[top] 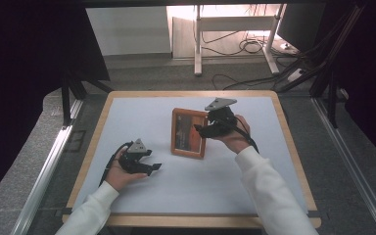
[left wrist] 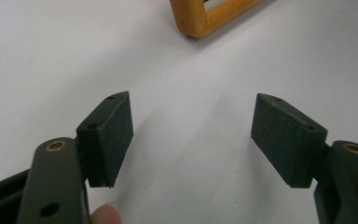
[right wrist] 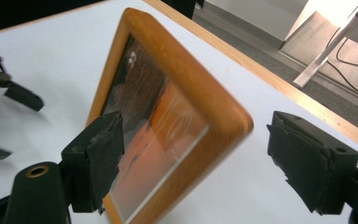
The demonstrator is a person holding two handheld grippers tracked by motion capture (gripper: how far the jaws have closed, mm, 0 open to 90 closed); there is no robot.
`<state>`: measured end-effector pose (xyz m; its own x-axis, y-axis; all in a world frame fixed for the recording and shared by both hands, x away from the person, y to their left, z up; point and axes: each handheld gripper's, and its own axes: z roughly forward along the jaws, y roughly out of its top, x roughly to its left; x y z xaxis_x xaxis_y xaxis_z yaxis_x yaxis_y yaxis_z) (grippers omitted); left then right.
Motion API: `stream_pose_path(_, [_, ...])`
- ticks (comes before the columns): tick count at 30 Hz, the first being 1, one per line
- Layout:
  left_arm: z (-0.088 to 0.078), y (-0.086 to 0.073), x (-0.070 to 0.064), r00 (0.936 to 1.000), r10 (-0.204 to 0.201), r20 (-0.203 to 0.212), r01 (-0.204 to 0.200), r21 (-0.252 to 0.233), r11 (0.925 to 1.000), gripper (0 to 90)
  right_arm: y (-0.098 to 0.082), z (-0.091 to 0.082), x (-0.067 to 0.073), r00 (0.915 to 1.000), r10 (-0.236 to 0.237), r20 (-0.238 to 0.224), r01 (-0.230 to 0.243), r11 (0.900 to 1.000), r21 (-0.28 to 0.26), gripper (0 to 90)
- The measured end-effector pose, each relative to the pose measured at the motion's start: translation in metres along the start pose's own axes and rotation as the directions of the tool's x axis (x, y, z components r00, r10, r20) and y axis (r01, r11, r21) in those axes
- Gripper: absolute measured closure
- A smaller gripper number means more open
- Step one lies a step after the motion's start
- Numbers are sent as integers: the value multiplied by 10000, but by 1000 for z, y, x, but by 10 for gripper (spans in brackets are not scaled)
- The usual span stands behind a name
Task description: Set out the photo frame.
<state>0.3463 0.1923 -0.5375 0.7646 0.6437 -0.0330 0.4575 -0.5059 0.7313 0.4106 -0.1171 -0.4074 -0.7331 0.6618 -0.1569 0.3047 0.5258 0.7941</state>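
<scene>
The right gripper (top: 201, 129) stands with jaws wide at the right edge of a wooden picture frame (top: 190, 132), its pads either side of the frame's corner and pressing on nothing. The frame sits near the middle of the white tabletop (top: 142, 112). The left gripper (top: 152, 167), equally wide and empty, hovers near the tabletop's left side, well apart from the frame. The step looks like a release or a fresh approach at the frame; next would be drawing clear or closing squarely on the rim.
</scene>
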Motion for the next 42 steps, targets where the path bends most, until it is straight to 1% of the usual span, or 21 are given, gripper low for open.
stream_pose_path(4, [0,0,0,10000,-70,-35,70,-25,10000,292,-18,-17,0,9992,354,-198,-358,9991,-243,183])
stream_pose_path(8, [1,1,1,9997,-186,-166,184,-113,9998,291,-46,-35,1,9977,572,-371,-581,9980,-263,187])
stream_pose_path(10, [0,2,1,9991,-351,-219,348,-160,9993,306,-59,-41,2,9970,649,-414,-660,9975,-262,187])
stream_pose_path(12, [0,3,3,9975,-631,-306,622,-274,9977,345,-75,-47,3,9967,687,-427,-698,9973,-243,187])
stream_pose_path(13, [0,4,4,9967,-713,-377,701,-334,9970,358,-82,-50,4,9957,818,-431,-827,9964,-202,187])
stream_pose_path(15, [0,5,6,9954,-892,-360,878,-386,9954,382,-99,-57,5,9946,953,-415,-959,9953,-133,187])
stream_pose_path(17, [3,6,8,9942,-998,-403,983,-377,9944,381,-111,-63,5,9934,1082,-392,-1086,9940,-95,187])
stream_pose_path(20, [6,6,10,9929,-1080,-500,1065,-309,9938,373,-129,-71,5,9890,1417,-418,-1423,9897,-130,188])
stream_pose_path(23, [8,9,13,9893,-1374,-493,1355,-411,9899,378,-143,-76,4,9849,1688,-372,-1695,9854,-171,189])
stream_pose_path(24, [8,11,13,9877,-1507,-419,1486,-493,9877,387,-147,-75,4,9840,1749,-347,-1756,9843,-201,189])
stream_pose_path(25, [8,13,14,9858,-1660,-263,1645,-534,9849,421,-149,-75,4,9832,1799,-315,-1806,9833,-220,190])
stream_pose_path(26, [7,15,15,9856,-1689,-108,1680,-580,9841,481,-151,-74,3,9817,1878,-327,-1886,9818,-232,191])
stream_pose_path(28, [8,21,14,9869,-1603,-190,1588,-650,9852,590,-152,-71,3,9818,1868,-356,-1876,9820,-207,192])
stream_pose_path(29, [8,24,14,9865,-1630,-129,1618,-674,9845,645,-152,-70,3,9823,1840,-340,-1848,9825,-218,193])
stream_pose_path(30, [9,26,15,9874,-1573,-146,1561,-653,9856,701,-153,-69,3,9827,1823,-339,-1830,9829,-189,193])
stream_pose_path(31, [11,29,15,9881,-1512,-273,1493,-612,9869,761,-153,-68,4,9835,1774,-341,-1780,9839,-156,193])
stream_pose_path(32, [13,32,17,9881,-1498,-343,1477,-559,9874,804,-153,-67,4,9839,1755,-329,-1760,9843,-126,192])
stream_pose_path(33, [17,34,18,9876,-1539,-318,1520,-554,9868,847,-153,-66,5,9843,1733,-325,-1737,9847,-106,192])
stream_pose_path(36, [27,38,23,9859,-1657,-229,1646,-424,9854,900,-154,-65,7,9868,1595,-269,-1597,9872,-37,192])
stream_pose_path(39, [36,41,23,9863,-1645,-125,1640,-351,9858,900,-154,-66,7,9881,1525,-197,-1526,9883,-36,192])
stream_pose_path(42, [41,43,21,9874,-1585,-10,1585,-282,9870,900,-156,-66,6,9872,1585,-172,-1585,9874,0,191])
